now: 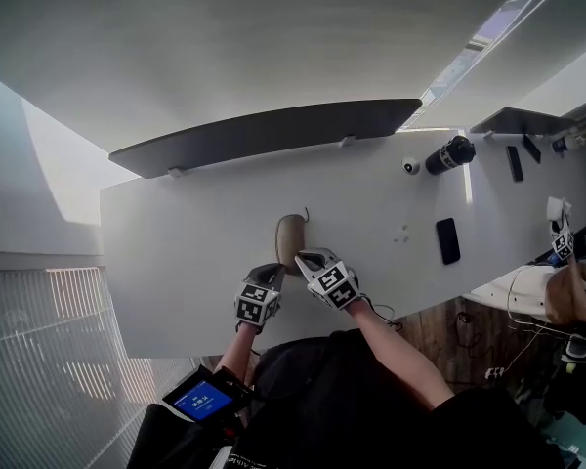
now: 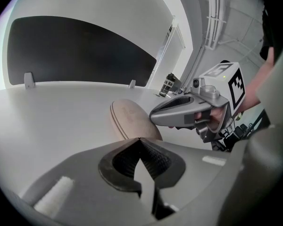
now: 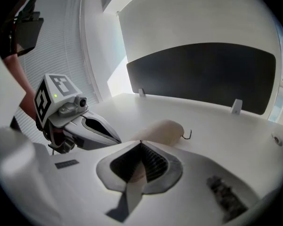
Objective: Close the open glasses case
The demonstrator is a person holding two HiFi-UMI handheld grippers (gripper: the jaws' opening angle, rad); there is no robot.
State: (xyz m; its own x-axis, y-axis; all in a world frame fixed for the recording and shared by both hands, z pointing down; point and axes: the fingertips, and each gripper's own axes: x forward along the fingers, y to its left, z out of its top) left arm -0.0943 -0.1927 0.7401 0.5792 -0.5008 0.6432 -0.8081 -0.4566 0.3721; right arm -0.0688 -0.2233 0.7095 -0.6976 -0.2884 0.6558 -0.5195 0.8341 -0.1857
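1. Left gripper (image 2: 139,140) is sitting clenched with nothing in it, and the right gripper (image 3: 140,144) is pinched together empty too.
2. Both are pointing at the glasses case (image 2: 132,119), lying just past their tips on the white table (image 1: 176,252).
3. The case is a smooth tan oval pod with a seam running round it. The lid looks down, I think.

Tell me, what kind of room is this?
Probably an office or lab workroom. There is a long white desk with a dark divider panel standing along its far edge, and a phone lies on the desk.
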